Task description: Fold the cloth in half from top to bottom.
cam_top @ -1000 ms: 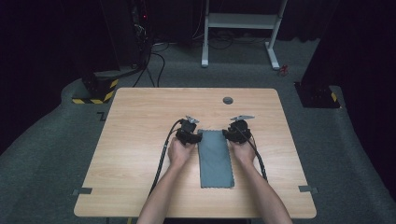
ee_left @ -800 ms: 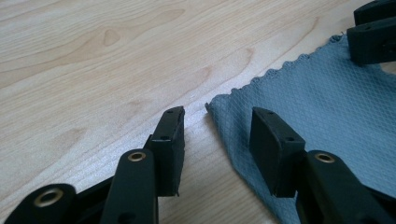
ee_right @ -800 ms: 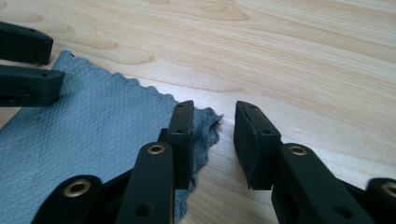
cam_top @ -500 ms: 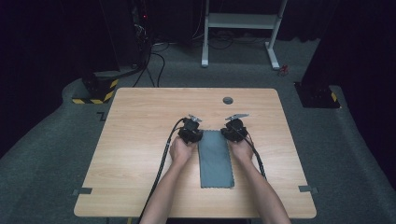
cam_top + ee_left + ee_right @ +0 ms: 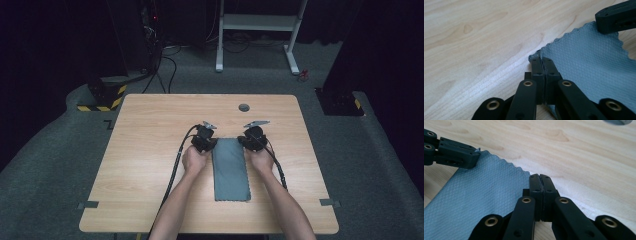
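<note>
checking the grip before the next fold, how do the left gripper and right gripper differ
The left gripper pinches the cloth at its far left corner; the right gripper pinches the far right corner. In the high view the left gripper has cloth on its right; the right gripper has cloth on its left. Both have jaws closed on the cloth, low over the table.

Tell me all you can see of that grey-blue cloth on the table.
The cloth is a grey-blue rectangle, probably folded, with a fine diamond weave and scalloped edges. It lies flat on the wooden table, long side running away from the person. The left gripper and right gripper each pinch a far corner, jaws shut.
</note>
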The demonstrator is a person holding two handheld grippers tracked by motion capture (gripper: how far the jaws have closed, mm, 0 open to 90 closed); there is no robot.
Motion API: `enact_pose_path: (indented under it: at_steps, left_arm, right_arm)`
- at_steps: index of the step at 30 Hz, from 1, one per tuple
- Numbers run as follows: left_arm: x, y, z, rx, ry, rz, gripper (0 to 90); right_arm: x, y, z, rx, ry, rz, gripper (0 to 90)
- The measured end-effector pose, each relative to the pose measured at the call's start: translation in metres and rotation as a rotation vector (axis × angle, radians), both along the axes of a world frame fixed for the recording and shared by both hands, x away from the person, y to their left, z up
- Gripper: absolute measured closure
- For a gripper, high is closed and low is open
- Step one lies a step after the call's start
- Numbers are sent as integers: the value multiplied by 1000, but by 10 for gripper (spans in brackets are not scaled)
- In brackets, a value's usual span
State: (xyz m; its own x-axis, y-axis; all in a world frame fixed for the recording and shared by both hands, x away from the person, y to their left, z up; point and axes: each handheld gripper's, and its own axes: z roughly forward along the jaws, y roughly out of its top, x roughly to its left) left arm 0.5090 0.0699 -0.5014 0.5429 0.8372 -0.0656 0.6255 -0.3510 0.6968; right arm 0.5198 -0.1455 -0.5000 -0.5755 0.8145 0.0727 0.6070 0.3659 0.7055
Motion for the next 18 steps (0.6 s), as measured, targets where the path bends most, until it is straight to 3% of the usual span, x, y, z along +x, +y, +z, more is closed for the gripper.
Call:
enact_pose_path:
  at_steps: [2, 5, 7, 9, 11, 18]
  left_arm:
    - [1, 1, 3, -14, -7, 4, 890]
    - [4, 0, 9, 6, -17, -2, 890]
    - [6, -2, 16, 27, -43, -12, 890]
    - [9, -3, 23, 33, -43, -13, 890]
    - [10, -5, 27, 37, -55, -13, 890]
    - [3, -5, 23, 16, -49, -32, 890]
  right_arm:
    - [0, -1, 3, 8, -10, -1, 899]
    - [1, -1, 9, 20, -29, -3, 899]
    - [4, -1, 14, 2, -14, 1, 899]
    - [4, -1, 21, 17, -36, -3, 899]
    - [5, -1, 24, -6, -27, 1, 900]
    - [0, -6, 26, 3, -41, 11, 899]
